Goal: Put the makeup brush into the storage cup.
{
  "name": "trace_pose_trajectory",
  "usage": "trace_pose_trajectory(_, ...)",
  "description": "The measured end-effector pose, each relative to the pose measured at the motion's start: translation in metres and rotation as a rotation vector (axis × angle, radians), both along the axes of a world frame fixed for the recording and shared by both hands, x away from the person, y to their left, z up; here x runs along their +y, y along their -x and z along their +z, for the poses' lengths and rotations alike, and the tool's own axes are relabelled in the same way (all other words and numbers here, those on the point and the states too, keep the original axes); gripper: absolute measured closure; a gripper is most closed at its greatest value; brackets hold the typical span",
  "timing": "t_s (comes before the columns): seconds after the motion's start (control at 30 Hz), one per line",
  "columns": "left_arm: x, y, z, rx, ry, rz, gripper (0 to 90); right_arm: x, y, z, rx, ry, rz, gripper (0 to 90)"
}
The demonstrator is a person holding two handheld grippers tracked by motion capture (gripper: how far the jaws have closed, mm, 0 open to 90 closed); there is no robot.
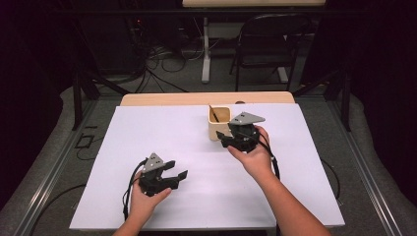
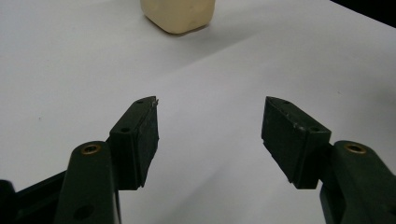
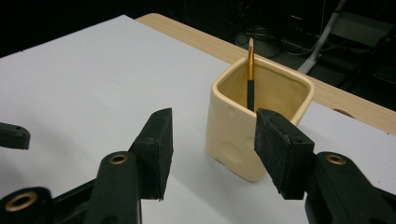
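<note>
Cream square cup (image 3: 254,126) holding upright brush (image 3: 251,74); right gripper (image 3: 212,140) gaping beside it, left gripper (image 2: 210,135) gaping, empty.

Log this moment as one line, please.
left gripper: open, empty, over white sheet | right gripper: open, beside cup | brush: standing in cup

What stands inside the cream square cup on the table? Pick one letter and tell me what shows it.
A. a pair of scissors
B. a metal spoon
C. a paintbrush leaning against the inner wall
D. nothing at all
C: in the right gripper view a slim paintbrush, dark handle below a gold ferrule and a pale tip, stands in the cream cup, rising just past its rim; the high view shows it as a thin dark stick there.
</note>
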State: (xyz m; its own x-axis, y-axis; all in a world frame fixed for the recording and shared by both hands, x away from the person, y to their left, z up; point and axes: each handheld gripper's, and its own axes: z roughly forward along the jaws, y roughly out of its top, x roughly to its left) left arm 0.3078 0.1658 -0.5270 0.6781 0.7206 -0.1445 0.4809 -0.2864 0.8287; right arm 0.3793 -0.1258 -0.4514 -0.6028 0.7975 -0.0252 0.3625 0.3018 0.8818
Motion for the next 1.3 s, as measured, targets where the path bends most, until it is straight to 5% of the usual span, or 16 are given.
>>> trace_pose_trajectory(1.3, 0.001, 0.000, -0.001, 0.001, 0.001, 0.011, 36.5, -0.014, 0.041, -0.039, 0.049, -0.031, 0.036, 47.4)
